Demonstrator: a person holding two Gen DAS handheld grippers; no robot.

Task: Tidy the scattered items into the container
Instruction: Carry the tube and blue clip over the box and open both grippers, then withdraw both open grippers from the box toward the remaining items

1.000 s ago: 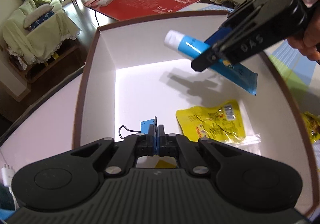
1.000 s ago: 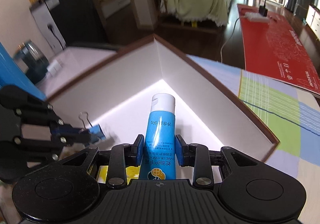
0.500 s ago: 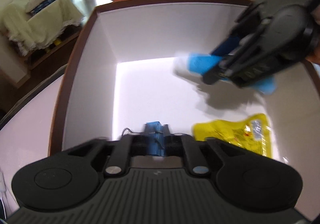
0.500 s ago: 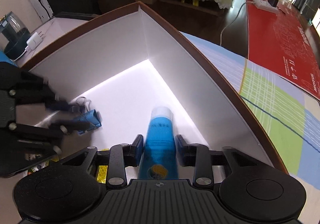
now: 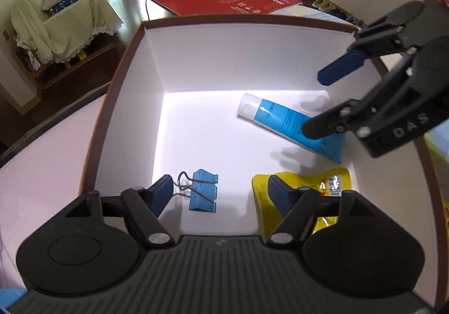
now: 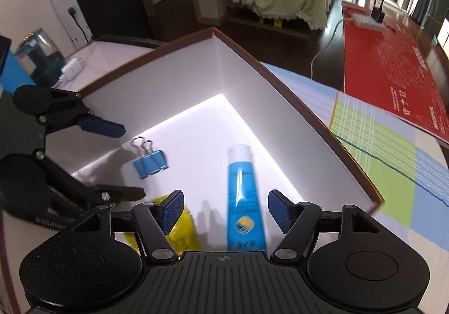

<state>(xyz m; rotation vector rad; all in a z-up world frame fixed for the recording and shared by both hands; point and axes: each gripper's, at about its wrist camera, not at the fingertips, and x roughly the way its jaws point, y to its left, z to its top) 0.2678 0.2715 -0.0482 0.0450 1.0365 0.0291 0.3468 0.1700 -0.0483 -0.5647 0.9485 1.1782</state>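
tube (image 5: 283,120) tail behind right gripper (image 5: 322,103), pouch (image 5: 334,182) half-hidden

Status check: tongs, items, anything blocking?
Left tongs open, right tongs open, both empty. Blue tube, binder clip, yellow packet lying in the box. Nothing blocking.

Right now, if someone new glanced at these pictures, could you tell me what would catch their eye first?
Probably the white box with its brightly lit floor, holding a blue tube toward its right side, a blue binder clip near the front and a yellow packet at front right. Next, the open left gripper and open right gripper hovering over them, holding nothing.
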